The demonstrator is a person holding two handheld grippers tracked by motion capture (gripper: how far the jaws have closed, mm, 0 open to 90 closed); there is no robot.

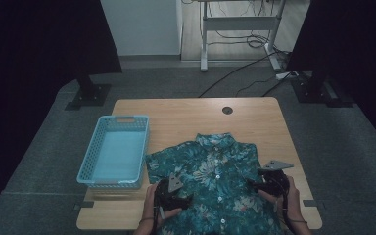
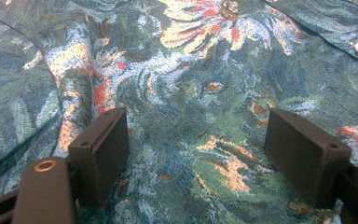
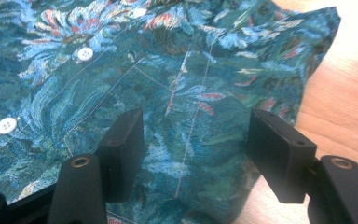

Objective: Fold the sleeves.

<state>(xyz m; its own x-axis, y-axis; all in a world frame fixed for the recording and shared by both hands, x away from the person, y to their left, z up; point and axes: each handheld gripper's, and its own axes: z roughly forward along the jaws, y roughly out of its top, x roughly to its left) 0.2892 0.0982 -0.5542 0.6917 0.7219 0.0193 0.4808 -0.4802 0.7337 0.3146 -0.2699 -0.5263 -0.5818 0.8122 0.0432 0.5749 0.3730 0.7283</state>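
Lying flat: shirt, teal floral, buttoned, collar toward 12 o'clock, on the table
Left gripper: jaws spread wide over the cloth at the shirt's 8 o'clock, nothing pinched
Right gripper: jaws apart above the shirt's 3 o'clock edge (probably clear of the fabric; hard to judge)
Basket: blue, at the shirt's 9 o'clock

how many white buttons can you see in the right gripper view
3 on the shirt: one at the top edge, one upper left, one at the left edge. The jaws or folds may hide more.
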